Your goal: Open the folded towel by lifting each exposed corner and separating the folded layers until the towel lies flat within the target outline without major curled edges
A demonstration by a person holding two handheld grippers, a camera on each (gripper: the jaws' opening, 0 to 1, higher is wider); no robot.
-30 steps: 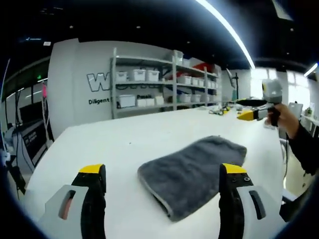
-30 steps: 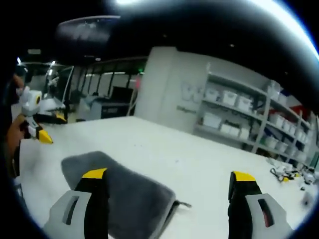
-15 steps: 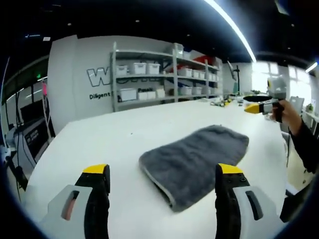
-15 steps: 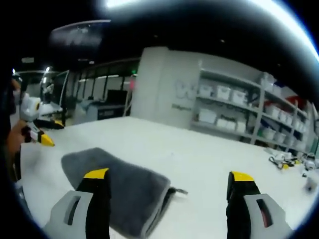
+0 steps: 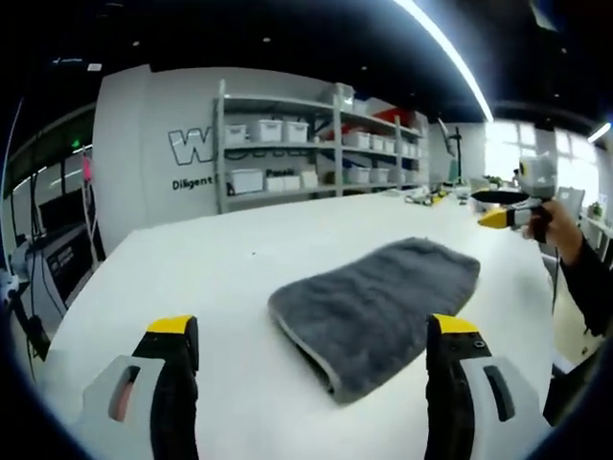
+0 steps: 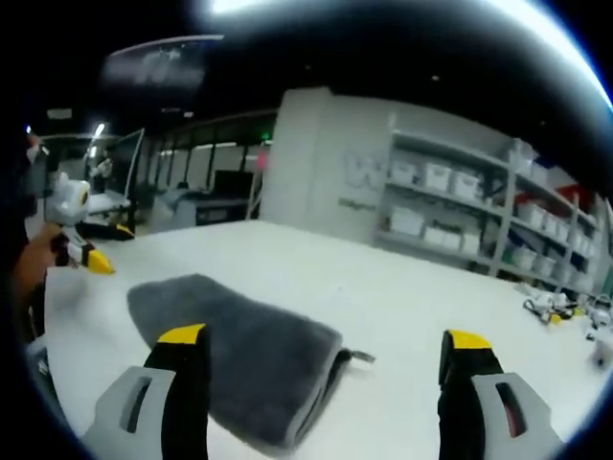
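Observation:
A folded grey towel (image 5: pixel 375 305) lies on the white table (image 5: pixel 211 278), its thick folded edge toward the near left in the left gripper view. My left gripper (image 5: pixel 311 335) is open, hovering short of the towel's near edge with nothing between its jaws. In the right gripper view the same grey towel (image 6: pixel 239 350) lies left of centre, a small tag sticking out at its right edge. My right gripper (image 6: pixel 321 340) is open above the towel's near right corner. The right gripper (image 5: pixel 508 216) appears far right in the left gripper view, held by a hand; the left gripper (image 6: pixel 81 251) appears far left in the right gripper view.
Metal shelves with white bins (image 5: pixel 306 153) stand along the back wall. Small parts lie at the table's far end (image 6: pixel 560 316). A person's dark sleeve (image 5: pixel 586 283) reaches in from the right. Machines stand at the far left (image 5: pixel 48 268).
Both views shifted slightly as the hands moved. The towel lies as before. The right gripper drifted a little over the towel's corner; both stay open.

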